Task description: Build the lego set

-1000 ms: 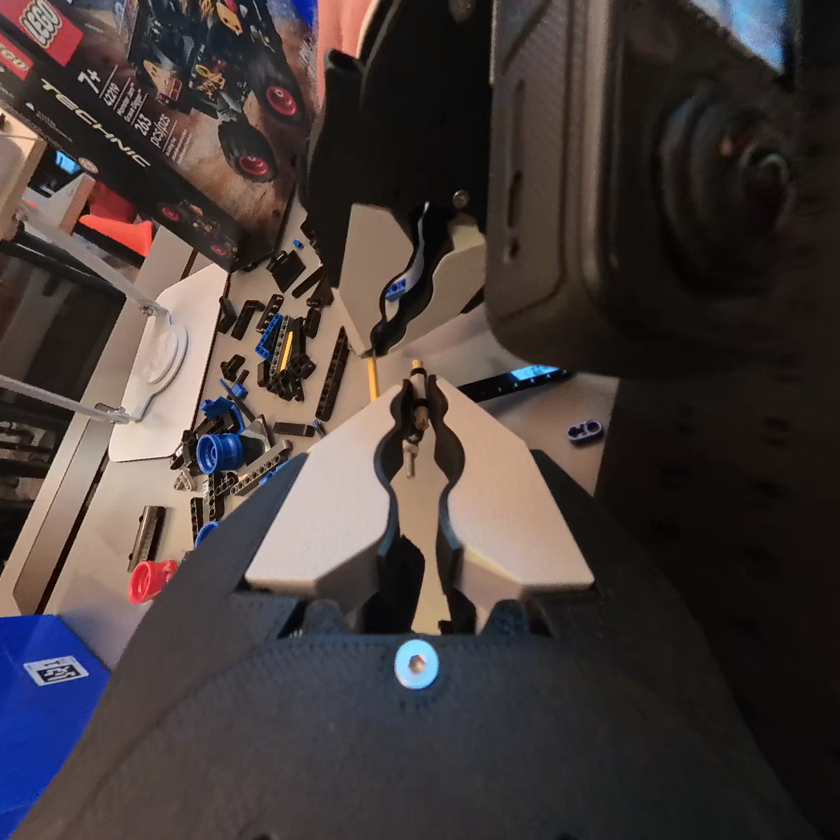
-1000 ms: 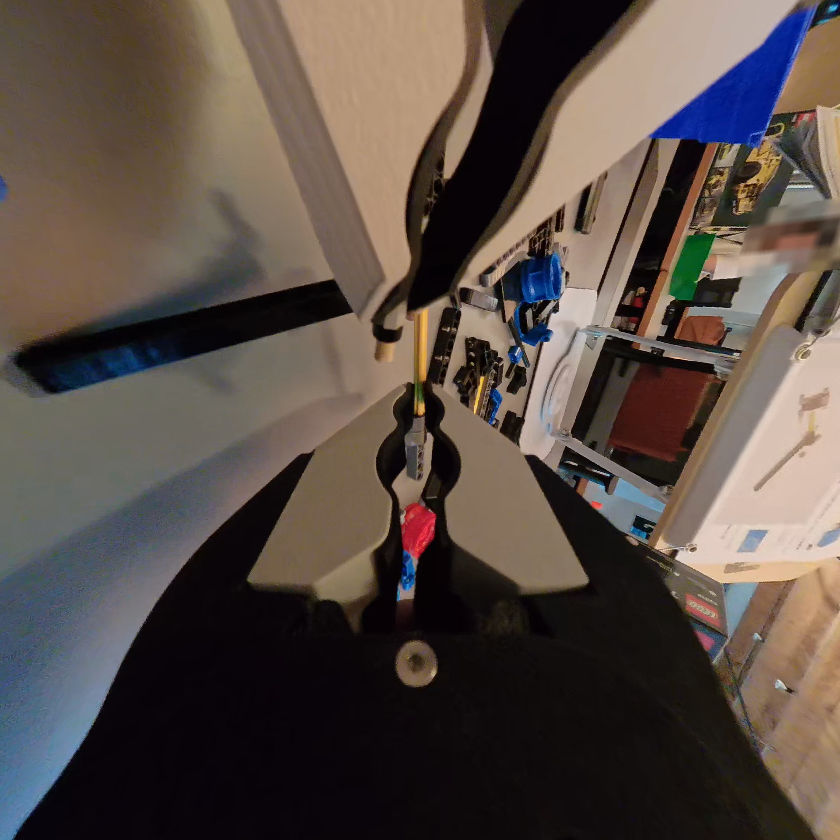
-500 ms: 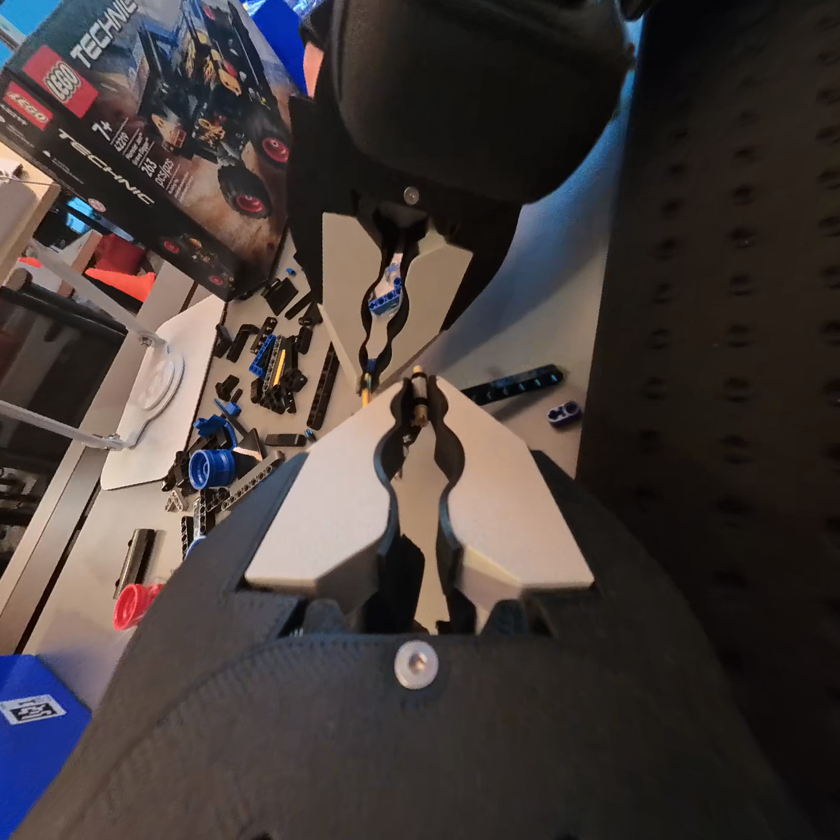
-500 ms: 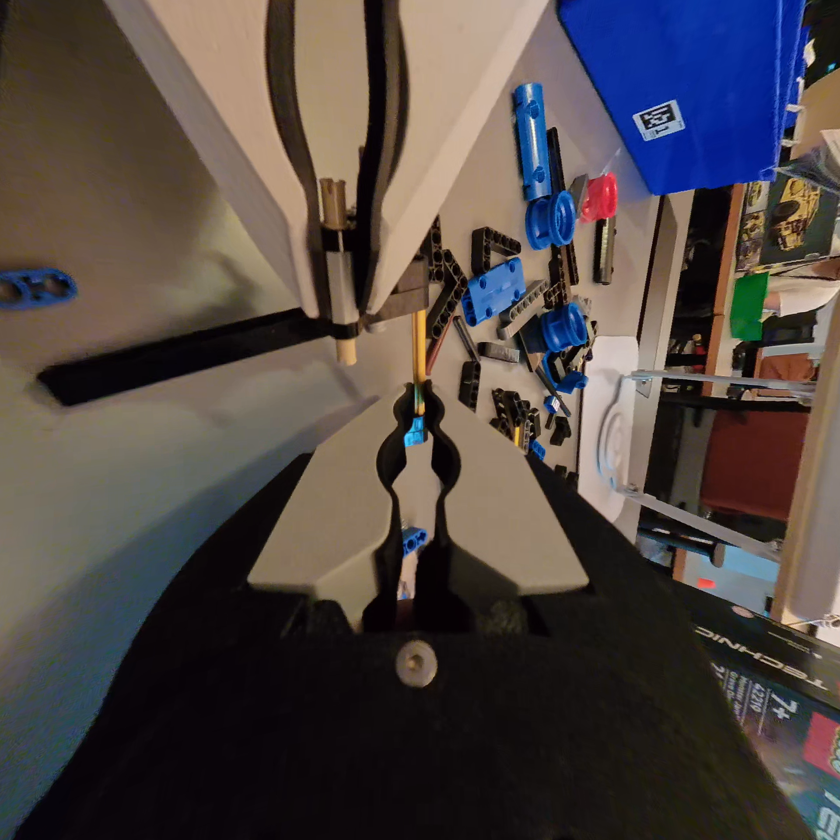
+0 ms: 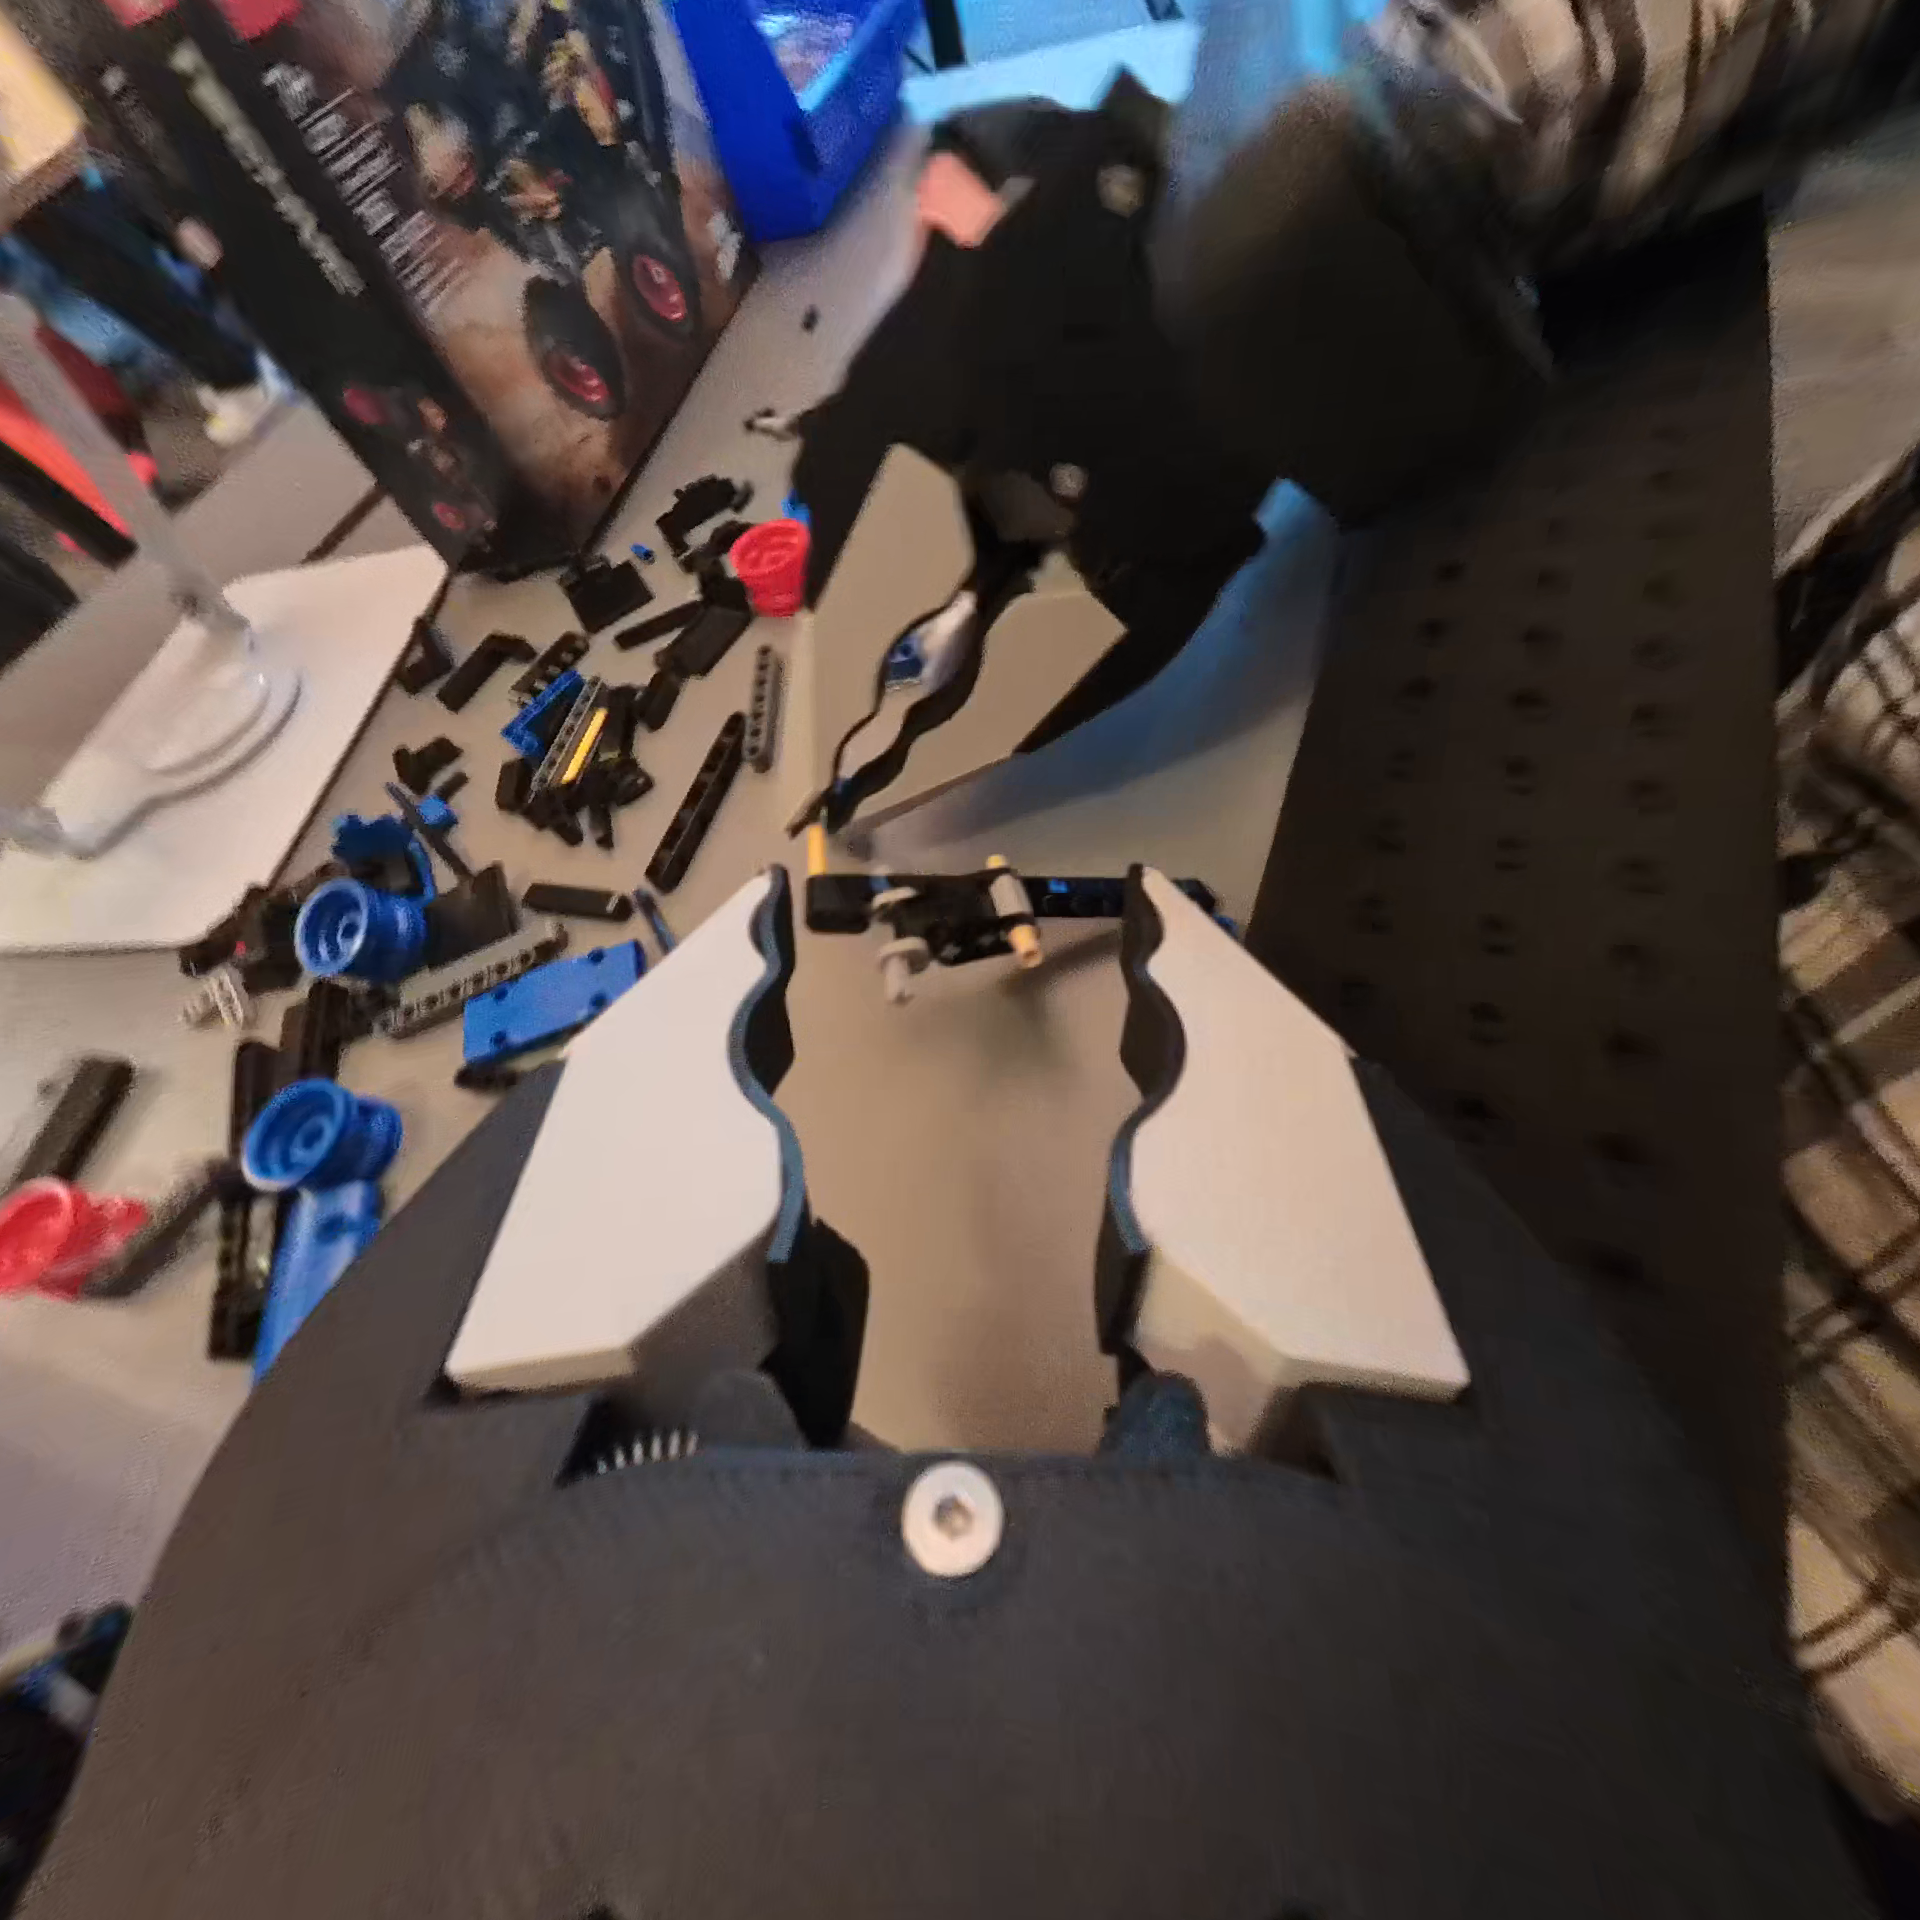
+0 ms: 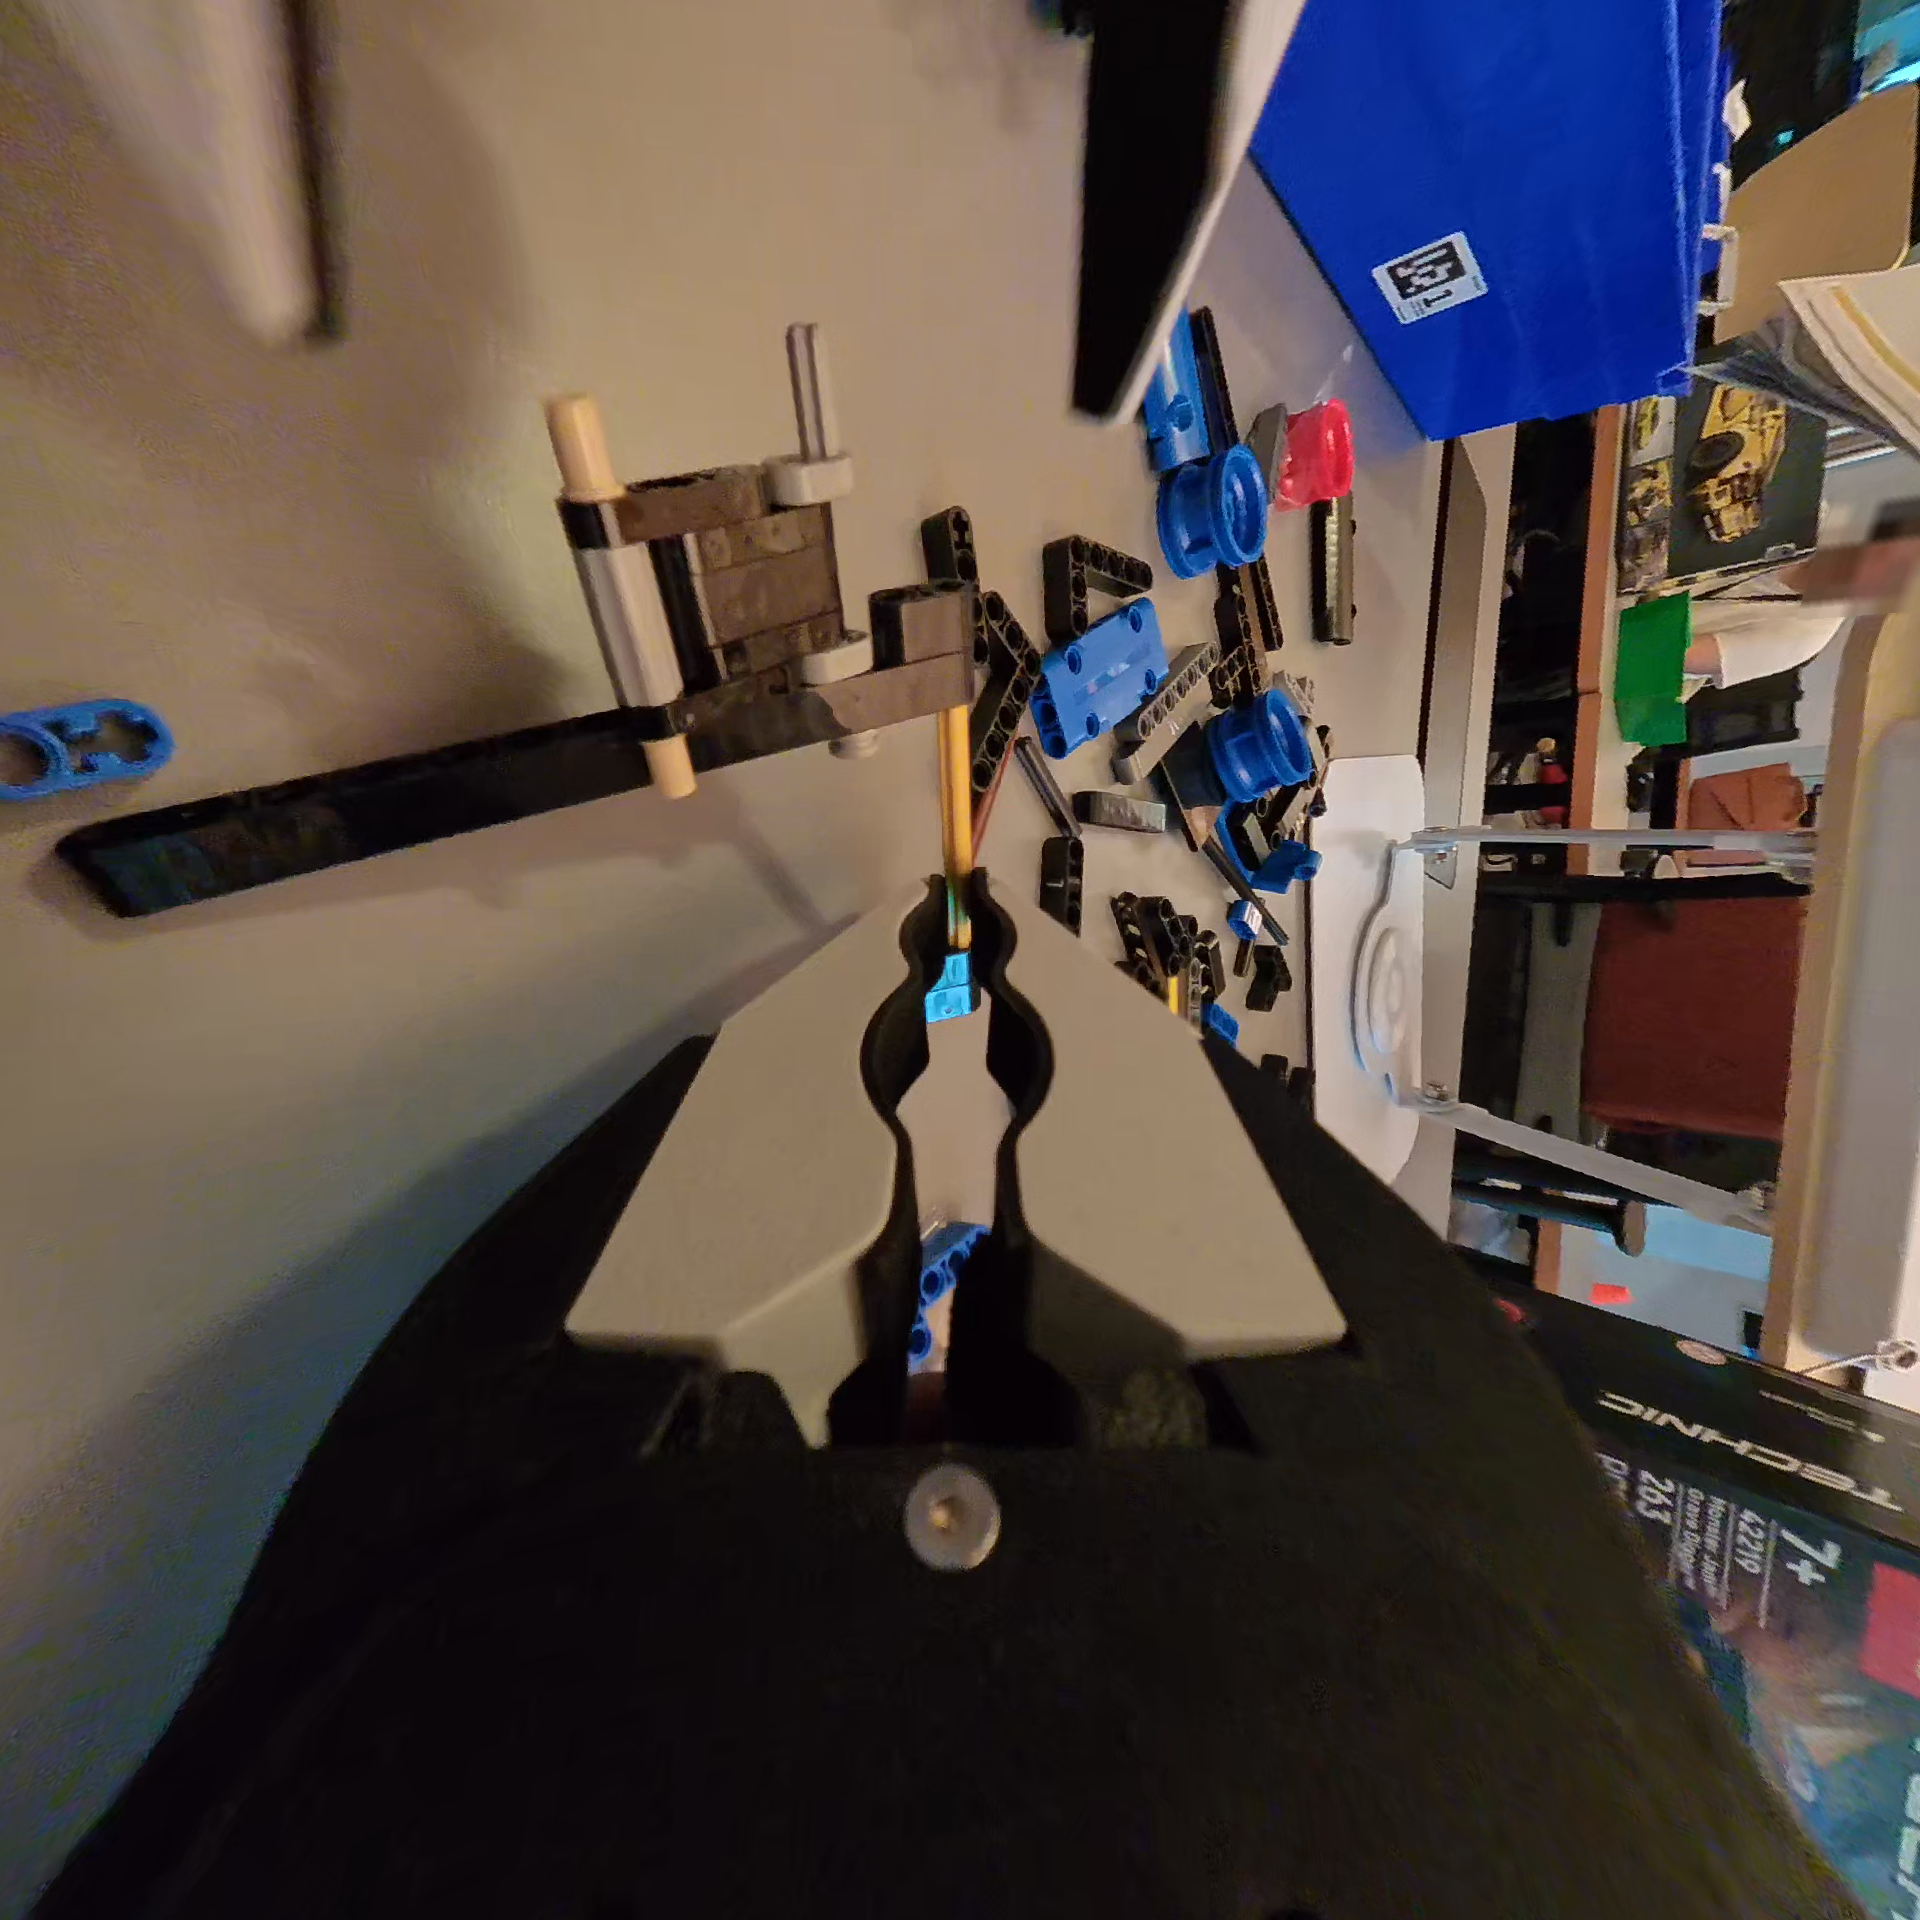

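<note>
The right gripper (image 6: pixel 956 914) has its jaws clamped on a thin yellow axle (image 6: pixel 954 800) with a small blue piece (image 6: pixel 951 987) at its near end. The far end of the axle runs into the grey-and-black sub-assembly (image 6: pixel 727 603), which looks to rest on the table (image 6: pixel 416 1039) on a long black beam (image 6: pixel 343 800).

The left gripper (image 5: pixel 956 914) stands wide apart and holds nothing; the sub-assembly (image 5: pixel 935 914) lies just beyond its fingertips, untouched.

That is the risk as I judge it. The build is braced by nothing but the axle, so any push or twist from the right side may swing or tip the whole thing instead of seating the axle. The axle is slender and gripped near one end, so it could also slip or lever out of the jaws. The tan pin (image 6: pixel 582 447) and grey pin (image 6: pixel 805 390) sticking out of the sub-assembly could snag a closing finger.

Beyond the sub-assembly, on the side away from the long beam, loose parts crowd the pale, smooth tabletop: black beams, blue wheel hubs (image 6: pixel 1210 509), a red hub (image 6: pixel 1314 452). A small blue link (image 6: pixel 78 743) lies alone on the beam's side. Farther off stand the set's box (image 5: pixel 436 260), a blue bin (image 6: pixel 1486 197) and a white stand base (image 5: pixel 197 727). Past the table edge the room is cluttered with furniture, blurred.
</note>
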Demonstrator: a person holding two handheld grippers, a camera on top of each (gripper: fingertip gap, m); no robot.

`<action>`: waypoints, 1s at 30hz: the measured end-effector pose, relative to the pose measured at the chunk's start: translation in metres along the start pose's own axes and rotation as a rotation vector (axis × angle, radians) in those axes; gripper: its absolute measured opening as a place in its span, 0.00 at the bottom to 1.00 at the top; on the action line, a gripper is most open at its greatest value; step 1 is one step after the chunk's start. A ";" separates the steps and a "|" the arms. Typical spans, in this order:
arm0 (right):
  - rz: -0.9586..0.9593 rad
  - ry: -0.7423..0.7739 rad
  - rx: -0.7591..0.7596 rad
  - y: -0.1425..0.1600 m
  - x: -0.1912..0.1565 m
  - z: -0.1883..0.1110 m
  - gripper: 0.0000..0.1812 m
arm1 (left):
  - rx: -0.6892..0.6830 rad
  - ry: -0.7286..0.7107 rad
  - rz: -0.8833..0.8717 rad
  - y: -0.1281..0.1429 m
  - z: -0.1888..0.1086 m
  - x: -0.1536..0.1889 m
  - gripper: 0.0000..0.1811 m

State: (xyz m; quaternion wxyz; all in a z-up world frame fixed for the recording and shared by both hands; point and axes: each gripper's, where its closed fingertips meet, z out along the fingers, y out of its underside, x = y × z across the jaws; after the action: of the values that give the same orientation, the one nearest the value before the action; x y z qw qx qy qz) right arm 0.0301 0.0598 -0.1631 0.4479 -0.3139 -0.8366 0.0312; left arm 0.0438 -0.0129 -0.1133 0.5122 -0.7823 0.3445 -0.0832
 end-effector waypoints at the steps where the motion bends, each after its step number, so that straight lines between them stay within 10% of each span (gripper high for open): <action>1: -0.008 0.011 -0.005 0.000 0.001 0.000 0.01 | 0.007 0.012 -0.073 0.001 -0.004 -0.006 0.34; 12: -0.104 0.203 -0.021 -0.010 0.018 -0.012 0.01 | -0.038 0.133 -0.550 0.011 0.020 -0.025 0.07; 30: 0.082 0.095 0.172 -0.002 0.029 -0.050 0.24 | 0.077 0.166 -0.507 0.000 0.014 -0.025 0.05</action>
State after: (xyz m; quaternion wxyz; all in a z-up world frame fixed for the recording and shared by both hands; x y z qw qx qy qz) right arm 0.0560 0.0630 -0.1111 0.5106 -0.3097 -0.7950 0.1062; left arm 0.0324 0.0135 -0.1141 0.4746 -0.8140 0.1750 -0.2856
